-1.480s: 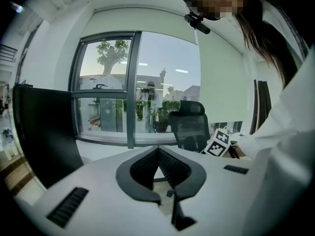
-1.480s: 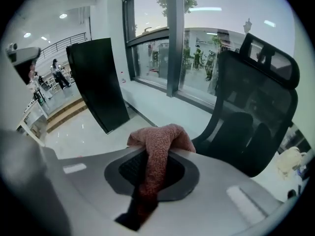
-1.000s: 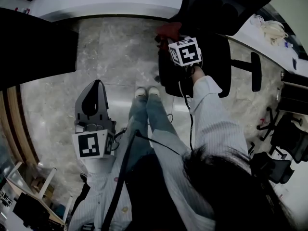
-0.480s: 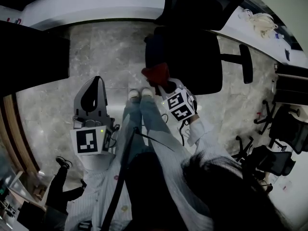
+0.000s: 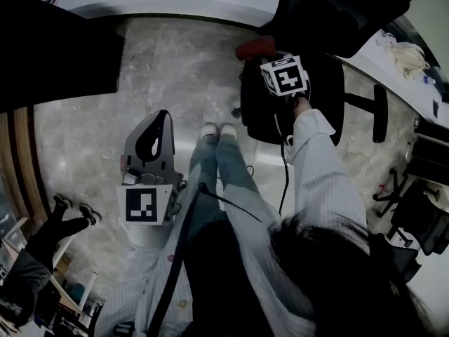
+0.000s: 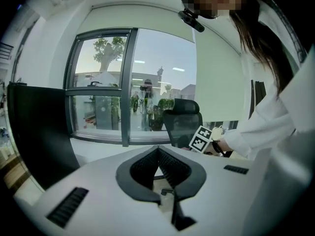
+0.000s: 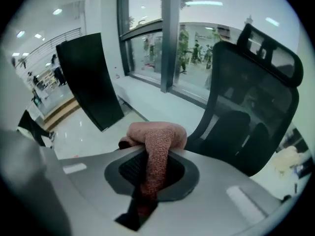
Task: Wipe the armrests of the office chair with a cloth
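Evidently the fingers of the right gripper (image 7: 150, 154) are clamped on the reddish cloth (image 7: 156, 134), which bunches above the jaws and trails down between them. The fingers of the left gripper (image 6: 158, 154) are pressed together on nothing; in the head view it idles at 9 o'clock, over the marble floor (image 5: 175, 69) and well apart from the work. The cloth sits at 1 o'clock in the head view, at the 11 o'clock edge of the office chair (image 5: 316, 104). Whether it rests on the near armrest cannot be told, since that armrest is hidden under cloth and gripper. The far armrest (image 5: 379, 114) lies bare at the seat's 3 o'clock. For a good wipe, the clamp likely needs to stay firm, so the cloth does not slip free under drag. The bunched end should be laid flat on the pad and drawn along its full length with light downward pressure. A chair of this kind may swivel or roll under a sideways push. Strokes are therefore best aimed along the armrest, and the free gripper could steady the backrest (image 7: 256, 82).
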`<state>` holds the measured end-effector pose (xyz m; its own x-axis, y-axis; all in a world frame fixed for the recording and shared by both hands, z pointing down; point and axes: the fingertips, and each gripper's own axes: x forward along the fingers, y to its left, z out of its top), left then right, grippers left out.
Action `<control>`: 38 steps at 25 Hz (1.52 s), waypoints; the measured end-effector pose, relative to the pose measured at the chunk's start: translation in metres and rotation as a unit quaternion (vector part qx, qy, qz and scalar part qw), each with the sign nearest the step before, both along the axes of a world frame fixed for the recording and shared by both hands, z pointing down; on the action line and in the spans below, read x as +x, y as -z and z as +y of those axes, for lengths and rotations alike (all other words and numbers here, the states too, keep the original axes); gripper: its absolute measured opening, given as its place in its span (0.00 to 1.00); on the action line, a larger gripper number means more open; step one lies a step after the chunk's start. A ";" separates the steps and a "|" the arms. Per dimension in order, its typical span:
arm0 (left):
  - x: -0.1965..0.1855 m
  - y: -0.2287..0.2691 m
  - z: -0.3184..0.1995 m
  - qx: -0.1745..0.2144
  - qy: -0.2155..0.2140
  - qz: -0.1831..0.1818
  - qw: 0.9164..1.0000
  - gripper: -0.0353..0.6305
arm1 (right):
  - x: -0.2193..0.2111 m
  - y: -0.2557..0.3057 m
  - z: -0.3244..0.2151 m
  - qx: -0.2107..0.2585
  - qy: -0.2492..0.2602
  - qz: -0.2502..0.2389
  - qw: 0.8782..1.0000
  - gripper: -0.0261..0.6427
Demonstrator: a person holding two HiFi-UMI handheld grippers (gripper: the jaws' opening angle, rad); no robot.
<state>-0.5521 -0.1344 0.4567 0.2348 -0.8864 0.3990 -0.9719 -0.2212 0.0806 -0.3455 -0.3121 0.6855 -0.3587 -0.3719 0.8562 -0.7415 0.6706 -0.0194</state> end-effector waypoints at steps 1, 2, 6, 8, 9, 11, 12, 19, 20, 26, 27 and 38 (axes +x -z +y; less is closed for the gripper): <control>-0.004 -0.002 0.003 -0.006 0.005 0.000 1.000 0.06 | 0.000 -0.001 -0.014 -0.003 -0.023 -0.005 1.000 0.09; -0.008 -0.002 0.005 -0.011 0.012 0.000 1.000 0.06 | 0.000 0.000 -0.026 -0.003 -0.039 -0.004 0.999 0.09; -0.024 0.002 0.010 -0.008 0.030 -0.003 1.000 0.06 | -0.005 0.001 -0.039 0.002 -0.052 0.013 0.999 0.09; -0.027 0.004 0.008 -0.005 0.034 -0.002 0.999 0.06 | -0.011 0.005 -0.023 0.007 -0.033 0.009 0.999 0.09; -0.027 0.007 0.005 0.000 0.037 0.000 0.999 0.06 | -0.013 0.007 -0.009 0.011 -0.015 0.008 1.000 0.09; -0.026 0.010 -0.001 0.004 0.044 0.000 0.999 0.06 | -0.017 0.012 0.026 0.019 0.028 0.009 0.999 0.09; -0.024 0.010 -0.003 0.004 0.041 0.000 0.999 0.06 | -0.017 0.015 0.046 0.019 0.045 0.007 0.999 0.09; 0.023 0.016 -0.024 0.026 0.000 0.012 1.000 0.06 | -0.004 0.040 0.184 -0.019 0.128 -0.041 0.991 0.09; 0.030 0.016 -0.025 0.027 -0.007 0.015 0.999 0.06 | -0.002 0.042 0.198 -0.024 0.141 -0.045 0.989 0.09; 0.053 0.010 -0.019 0.012 -0.021 0.012 1.000 0.06 | 0.007 0.037 0.190 -0.045 0.156 -0.043 0.986 0.09; 0.052 0.010 -0.018 0.011 -0.017 0.012 1.000 0.06 | 0.006 0.033 0.175 -0.046 0.152 -0.042 0.986 0.09; -0.007 0.006 0.005 0.009 0.068 0.004 0.998 0.06 | -0.010 0.004 -0.019 -0.027 0.029 0.002 0.999 0.09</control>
<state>-0.5592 -0.1291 0.4506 0.1157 -0.9170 0.3818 -0.9923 -0.0897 0.0854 -0.3559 -0.3313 0.6815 -0.3750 -0.3041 0.8757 -0.7022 0.7099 -0.0542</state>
